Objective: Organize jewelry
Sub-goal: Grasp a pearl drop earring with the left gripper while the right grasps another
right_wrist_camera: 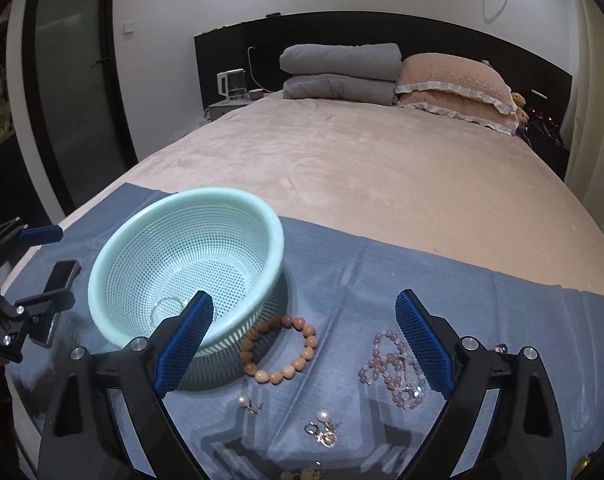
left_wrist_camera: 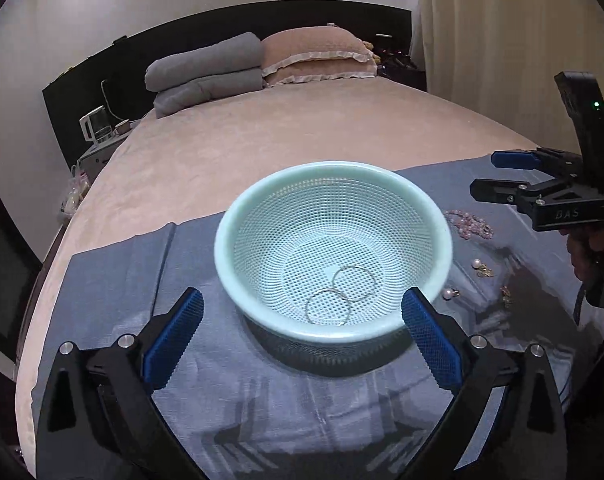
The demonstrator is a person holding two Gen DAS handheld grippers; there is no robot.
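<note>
A mint green perforated basket [left_wrist_camera: 238, 216] stands on a blue-grey cloth [left_wrist_camera: 114, 280] on the bed; it also shows in the right wrist view [right_wrist_camera: 182, 200]. Two thin silver hoops [left_wrist_camera: 341, 292] lie in its bottom. My left gripper [left_wrist_camera: 302, 312] is open and empty, its jaws either side of the basket's near rim. My right gripper [right_wrist_camera: 303, 320] is open and empty above a tan wooden bead bracelet [right_wrist_camera: 280, 350]. A pink bead bracelet [right_wrist_camera: 393, 368] and pearl earrings [right_wrist_camera: 323, 426] lie on the cloth. The right gripper also shows in the left wrist view [left_wrist_camera: 485, 176].
The cloth [right_wrist_camera: 461, 288] covers the near end of a beige bed [right_wrist_camera: 361, 168]. Folded grey blankets [right_wrist_camera: 339, 72] and pink pillows [right_wrist_camera: 453, 84] lie at the headboard. A nightstand with a kettle [right_wrist_camera: 232, 84] stands far left.
</note>
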